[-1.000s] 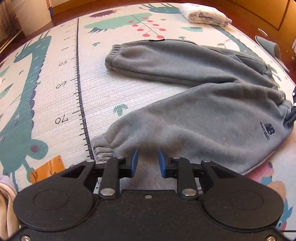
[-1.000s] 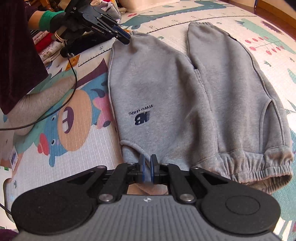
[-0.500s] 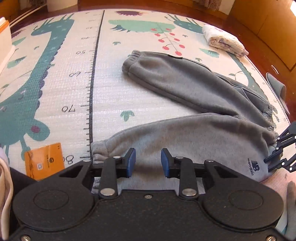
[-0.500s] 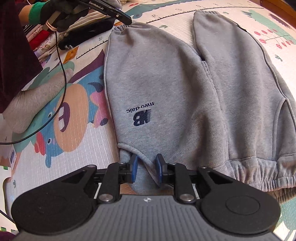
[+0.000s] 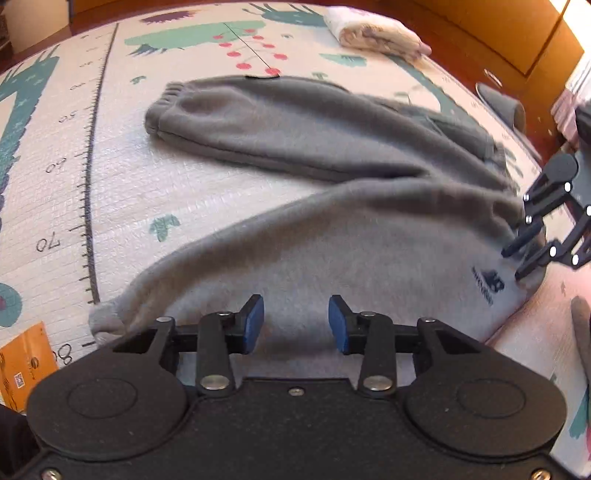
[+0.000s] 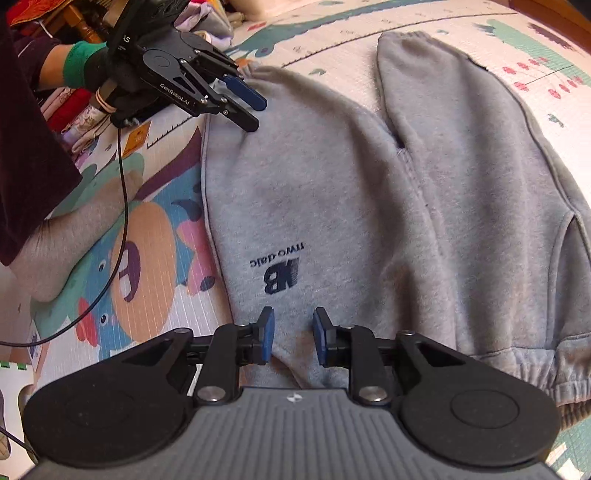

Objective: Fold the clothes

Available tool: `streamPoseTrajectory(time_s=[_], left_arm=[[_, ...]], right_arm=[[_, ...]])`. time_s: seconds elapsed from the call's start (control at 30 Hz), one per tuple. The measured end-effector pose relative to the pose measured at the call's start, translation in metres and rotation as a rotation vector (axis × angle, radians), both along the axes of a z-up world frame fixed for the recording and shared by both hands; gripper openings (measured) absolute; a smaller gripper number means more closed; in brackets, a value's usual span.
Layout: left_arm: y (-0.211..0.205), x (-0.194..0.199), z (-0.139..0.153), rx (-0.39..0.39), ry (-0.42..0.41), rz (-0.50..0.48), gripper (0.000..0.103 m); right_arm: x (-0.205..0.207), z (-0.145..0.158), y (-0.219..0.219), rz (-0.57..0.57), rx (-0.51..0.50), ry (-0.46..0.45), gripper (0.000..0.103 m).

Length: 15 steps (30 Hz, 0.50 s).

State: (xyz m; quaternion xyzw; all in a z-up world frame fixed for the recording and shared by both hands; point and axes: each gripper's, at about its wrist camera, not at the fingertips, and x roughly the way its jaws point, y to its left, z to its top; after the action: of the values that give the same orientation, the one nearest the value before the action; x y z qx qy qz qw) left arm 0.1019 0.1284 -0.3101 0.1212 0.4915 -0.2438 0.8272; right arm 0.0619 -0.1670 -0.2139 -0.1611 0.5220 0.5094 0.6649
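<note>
Grey sweatpants (image 5: pixel 332 236) lie flat on the play mat (image 5: pixel 122 184), legs spread in a V, with a dark logo (image 6: pixel 282 275) near the waistband. My left gripper (image 5: pixel 296 323) is open above the near leg, close to its cuff (image 5: pixel 107 321), with nothing between its blue pads. The right wrist view shows the sweatpants (image 6: pixel 351 192) lengthwise and that left gripper (image 6: pixel 255 112) in a gloved hand over the leg end. My right gripper (image 6: pixel 293 334) is open over the waistband edge just below the logo; the right gripper (image 5: pixel 524 251) shows there in the left wrist view too.
A folded white cloth (image 5: pixel 376 35) lies at the mat's far edge, with a grey slipper (image 5: pixel 498 105) on the wooden floor beyond. An orange packet (image 5: pixel 22 358) lies near the cuff. A clothes pile (image 6: pixel 81 114), a person's grey-clad leg (image 6: pixel 70 229) and a black cable (image 6: pixel 122 221) are on the left.
My right gripper was shut on the waistband edge one second ago and has let it go. My left gripper has opened wider over the near leg.
</note>
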Motion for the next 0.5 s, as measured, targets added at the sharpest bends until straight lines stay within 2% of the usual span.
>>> streamPoseTrajectory(time_s=[0.07, 0.13, 0.27, 0.37, 0.47, 0.5], left_arm=[[-0.008, -0.003, -0.015, 0.087, -0.034, -0.052, 0.054], [-0.004, 0.008, -0.028, 0.093, 0.003, -0.017, 0.057], [0.0, 0.028, -0.054, 0.144, -0.012, -0.043, 0.058], [0.01, 0.06, -0.071, 0.123, 0.053, 0.006, 0.059], [0.018, 0.1, -0.075, 0.052, 0.005, 0.056, 0.057], [0.018, 0.114, -0.077, 0.024, -0.01, 0.071, 0.057]], right_arm=[[-0.006, 0.002, -0.004, 0.003, 0.0, -0.003, 0.026], [-0.012, 0.003, -0.008, 0.007, 0.0, -0.005, 0.026], [-0.015, 0.006, -0.009, 0.033, -0.005, -0.005, 0.026], [-0.008, 0.019, -0.015, 0.019, 0.033, -0.024, 0.026], [0.004, 0.031, -0.025, -0.046, 0.071, -0.058, 0.025], [0.013, 0.034, -0.031, -0.112, 0.072, -0.078, 0.025]])
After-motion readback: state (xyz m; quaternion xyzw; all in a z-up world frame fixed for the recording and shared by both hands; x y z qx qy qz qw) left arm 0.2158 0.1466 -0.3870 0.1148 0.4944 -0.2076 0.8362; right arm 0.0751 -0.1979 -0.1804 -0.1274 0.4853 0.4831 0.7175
